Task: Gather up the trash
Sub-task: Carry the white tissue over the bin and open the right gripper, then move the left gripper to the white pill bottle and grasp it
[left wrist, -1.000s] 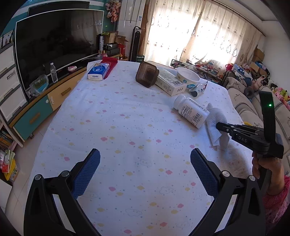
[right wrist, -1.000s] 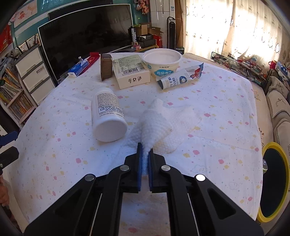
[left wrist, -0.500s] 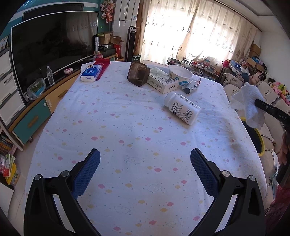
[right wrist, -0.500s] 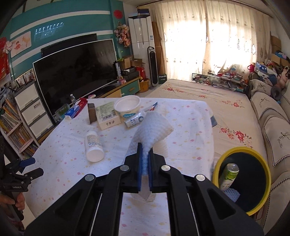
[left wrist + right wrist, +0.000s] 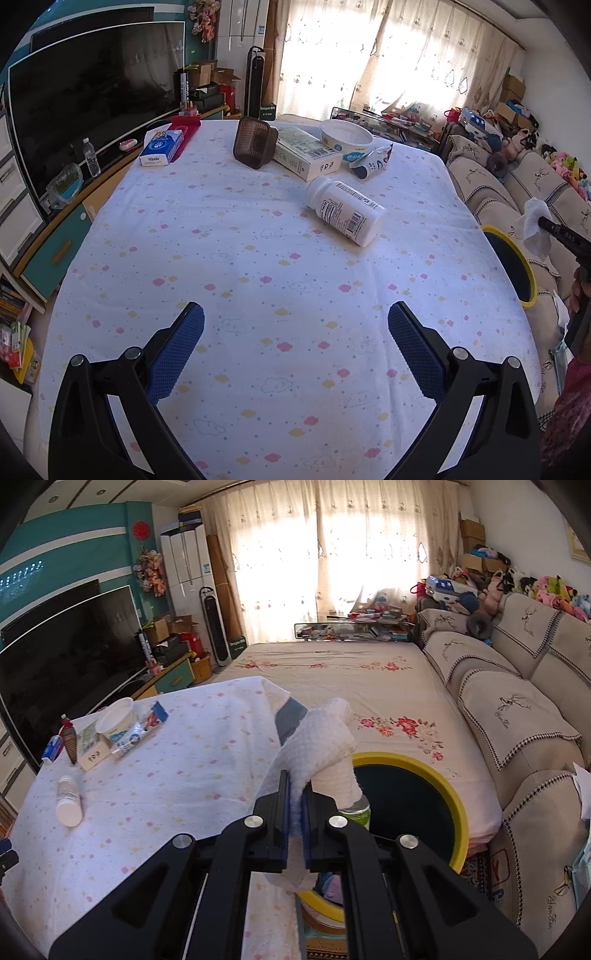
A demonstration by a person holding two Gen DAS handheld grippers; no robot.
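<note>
Right gripper point(image 5: 294, 801), tissue point(image 5: 325, 734) now over bin point(image 5: 452, 801)

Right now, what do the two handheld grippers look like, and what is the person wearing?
Both grippers are black plastic frames with silver bolts and blue textured pads: left gripper, right gripper. In the left wrist view the right gripper's side bears white lettering reading "DAS". A reddish patterned sleeve shows at the picture's edge. No cables visible.

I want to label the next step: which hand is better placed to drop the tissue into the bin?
Right. The right gripper already has its jaws shut on the tissue, beside the yellow-rimmed bin. The left gripper is open and empty above the table.
</note>
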